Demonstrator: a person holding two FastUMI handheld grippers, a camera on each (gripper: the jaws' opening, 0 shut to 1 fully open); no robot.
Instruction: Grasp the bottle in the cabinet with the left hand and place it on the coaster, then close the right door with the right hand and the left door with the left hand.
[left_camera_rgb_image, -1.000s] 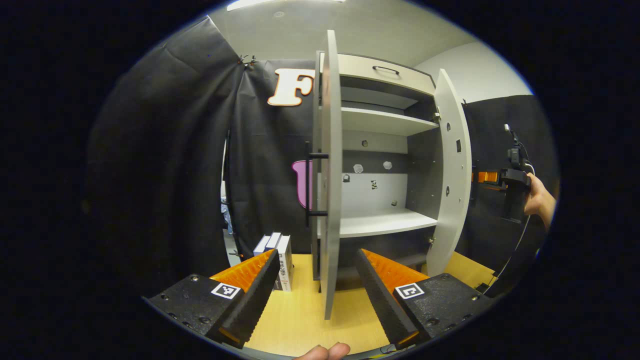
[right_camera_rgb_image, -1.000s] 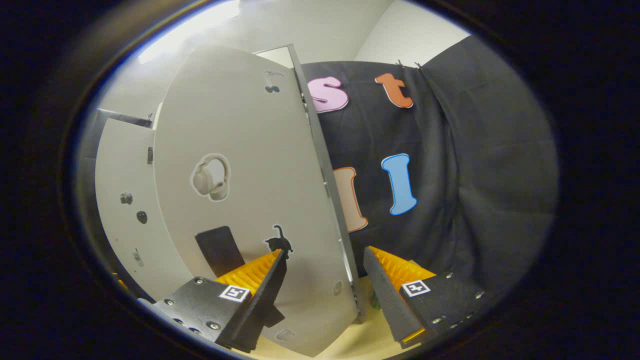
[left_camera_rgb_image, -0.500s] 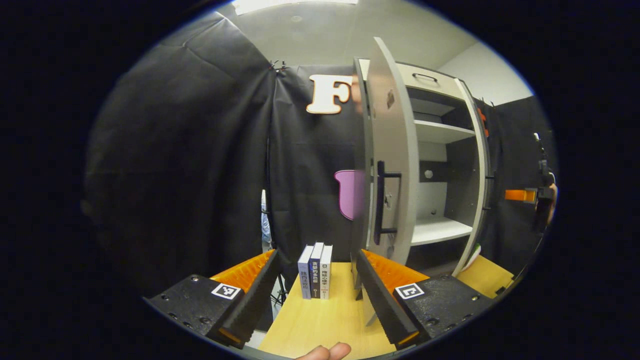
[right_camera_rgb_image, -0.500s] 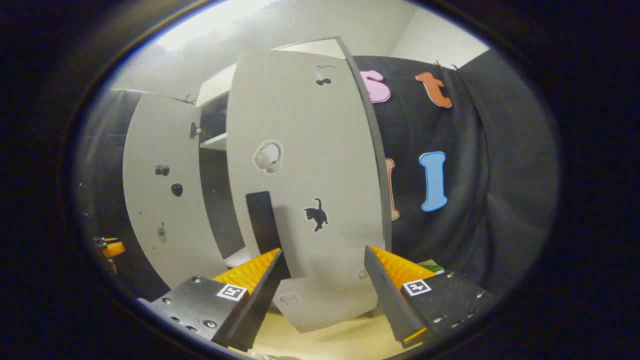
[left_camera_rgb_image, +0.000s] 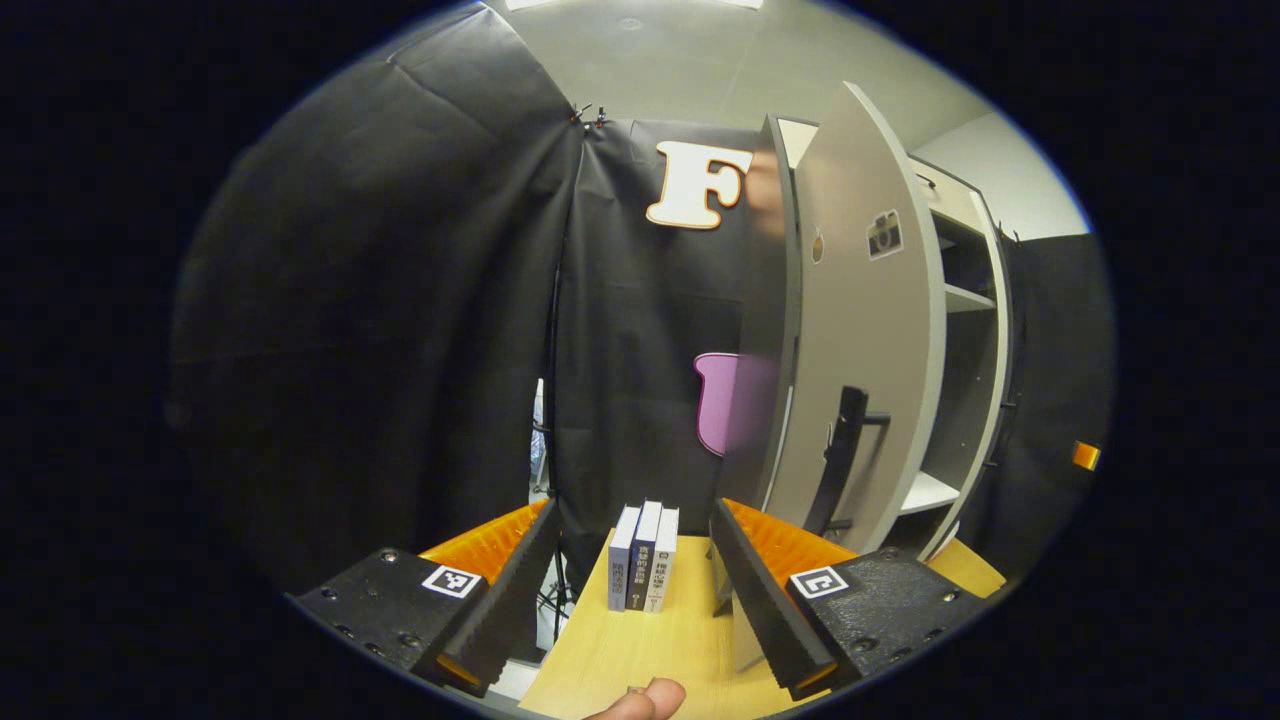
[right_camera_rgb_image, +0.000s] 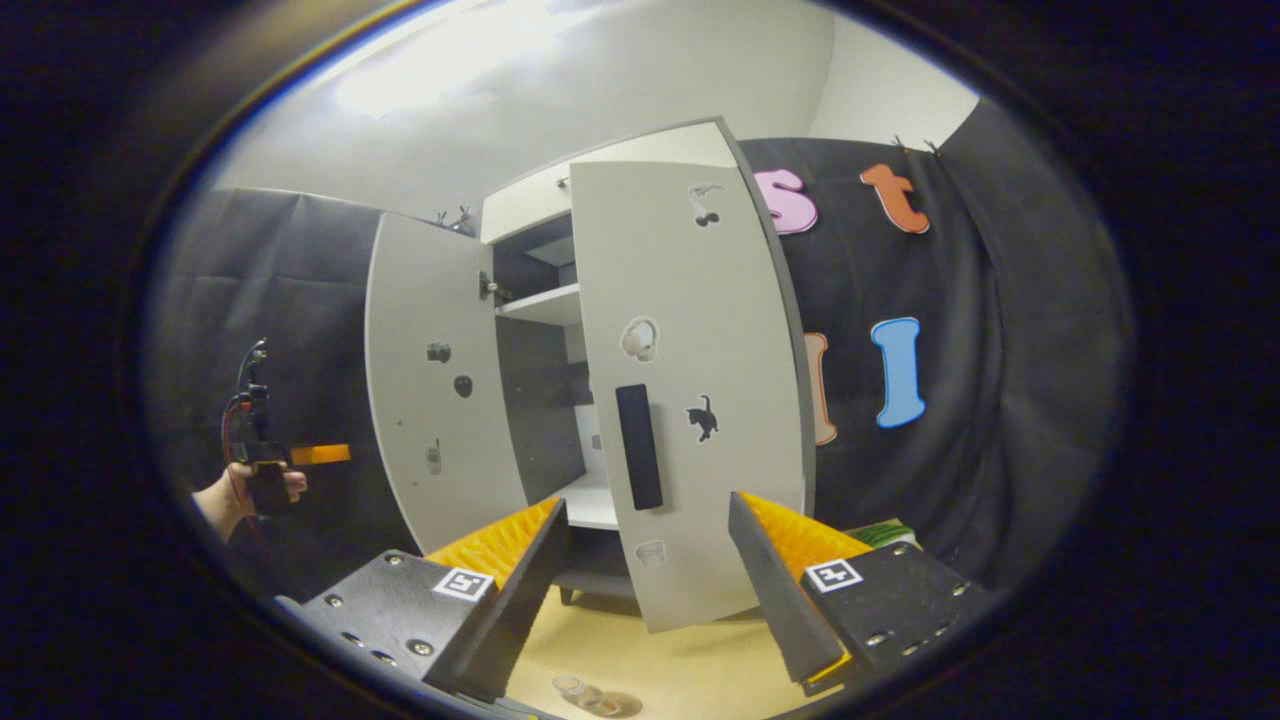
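My left gripper (left_camera_rgb_image: 630, 600) is open and holds nothing. It points past the outer face of the cabinet's left door (left_camera_rgb_image: 860, 330), whose black handle (left_camera_rgb_image: 843, 460) is just right of my right finger. My right gripper (right_camera_rgb_image: 645, 590) is open too, a short way back from the right door (right_camera_rgb_image: 690, 400) and its black handle (right_camera_rgb_image: 640, 445). Both doors stand ajar, with a shelf (right_camera_rgb_image: 545, 305) showing between them. A small clear bottle (right_camera_rgb_image: 580, 692) rests on a round coaster (right_camera_rgb_image: 618, 706) on the table, below my right gripper. In the right gripper view a hand holds the left gripper (right_camera_rgb_image: 262, 455) far left.
Three books (left_camera_rgb_image: 642, 570) stand upright on the yellow table (left_camera_rgb_image: 650, 640) between my left fingers, near the cabinet's left side. A thumb (left_camera_rgb_image: 640, 700) shows at the bottom edge. Something green (right_camera_rgb_image: 880, 533) lies behind my right finger. Black cloth walls surround the booth.
My left gripper has swung round from facing the open cabinet to the outer side of the left door. My right gripper has drawn back from the right door, bringing the bottle and coaster into view.
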